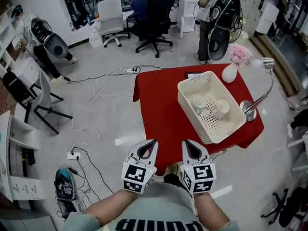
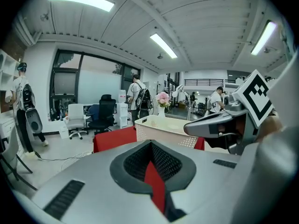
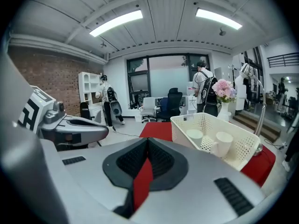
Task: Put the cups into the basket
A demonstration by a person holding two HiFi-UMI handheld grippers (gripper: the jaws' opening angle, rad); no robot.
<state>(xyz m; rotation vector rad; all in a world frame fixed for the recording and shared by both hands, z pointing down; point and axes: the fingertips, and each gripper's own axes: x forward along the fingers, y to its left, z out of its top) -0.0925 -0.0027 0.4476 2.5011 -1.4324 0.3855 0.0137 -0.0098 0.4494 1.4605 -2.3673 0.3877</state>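
Note:
Two white cups point(image 1: 198, 101) point(image 1: 222, 108) sit inside the white perforated basket point(image 1: 185, 100) on the red-clothed table point(image 1: 159, 105). In the right gripper view the cups point(image 3: 194, 136) point(image 3: 223, 143) show over the basket wall point(image 3: 243, 148). Both grippers hang close to the person's body, short of the table's near edge and well apart from the basket. My left gripper point(image 1: 152, 142) point(image 2: 150, 146) is shut with nothing in it. My right gripper point(image 1: 186, 143) point(image 3: 148, 146) is shut and empty too. Each one shows in the other's view, the right gripper point(image 2: 219, 125) and the left gripper point(image 3: 70, 127).
A white vase with pink flowers point(image 1: 231, 71) and a silver desk lamp point(image 1: 250, 107) stand on the table beside the basket. Office chairs point(image 1: 154, 18) and a standing person point(image 1: 211, 13) are beyond the table. Cables point(image 1: 106, 81) and a power strip point(image 1: 74, 154) lie on the floor at left.

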